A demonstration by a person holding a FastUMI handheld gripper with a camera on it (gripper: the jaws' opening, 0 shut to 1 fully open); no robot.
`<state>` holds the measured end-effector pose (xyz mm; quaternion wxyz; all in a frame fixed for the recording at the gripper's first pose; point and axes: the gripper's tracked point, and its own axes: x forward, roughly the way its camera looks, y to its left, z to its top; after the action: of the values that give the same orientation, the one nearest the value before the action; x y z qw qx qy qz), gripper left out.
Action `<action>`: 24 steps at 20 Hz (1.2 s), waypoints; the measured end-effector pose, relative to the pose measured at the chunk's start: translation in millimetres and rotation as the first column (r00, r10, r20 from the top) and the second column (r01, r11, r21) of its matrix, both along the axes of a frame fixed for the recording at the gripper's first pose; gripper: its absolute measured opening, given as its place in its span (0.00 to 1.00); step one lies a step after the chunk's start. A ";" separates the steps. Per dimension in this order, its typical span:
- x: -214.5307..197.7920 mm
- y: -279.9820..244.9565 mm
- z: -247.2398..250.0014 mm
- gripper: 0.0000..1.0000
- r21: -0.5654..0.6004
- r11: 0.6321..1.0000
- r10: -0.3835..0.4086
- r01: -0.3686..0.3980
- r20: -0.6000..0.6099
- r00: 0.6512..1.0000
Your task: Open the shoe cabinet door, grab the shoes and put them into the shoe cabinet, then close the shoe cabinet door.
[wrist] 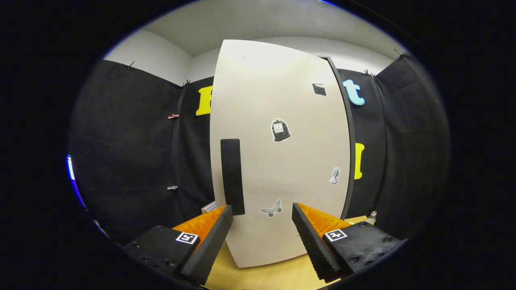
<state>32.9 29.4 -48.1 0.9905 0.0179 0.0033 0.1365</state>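
A tall white shoe cabinet (278, 153) stands on a wooden tabletop (266, 276), directly ahead of my fingers. Its door is shut and carries a dark vertical handle (232, 176) near the left edge, plus a few small stickers. My gripper (262, 211) is open, with nothing between the fingers. The left fingertip (225, 215) sits just below and beside the lower end of the handle; whether it touches the door I cannot tell. No shoes appear ahead of the fingers.
Black cloth walls enclose the booth behind and on both sides of the cabinet. A small clear bottle (371, 218) stands low beside the cabinet's right side. A flat pale object (209, 207) pokes out behind the cabinet's lower left.
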 end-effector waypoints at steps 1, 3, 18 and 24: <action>1.3 -0.1 0.4 0.97 -0.005 1.000 -0.002 0.002 0.001 1.000; 3.7 -1.4 0.6 0.97 -0.015 1.000 -0.009 0.009 0.005 1.000; 10.3 -19.9 -6.9 0.97 -0.035 0.998 -0.056 0.057 0.011 0.998; 10.2 -22.7 -11.2 0.97 -0.043 0.997 -0.071 0.071 0.006 0.997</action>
<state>43.1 6.7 -59.3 0.9949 -0.0038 0.0033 0.1012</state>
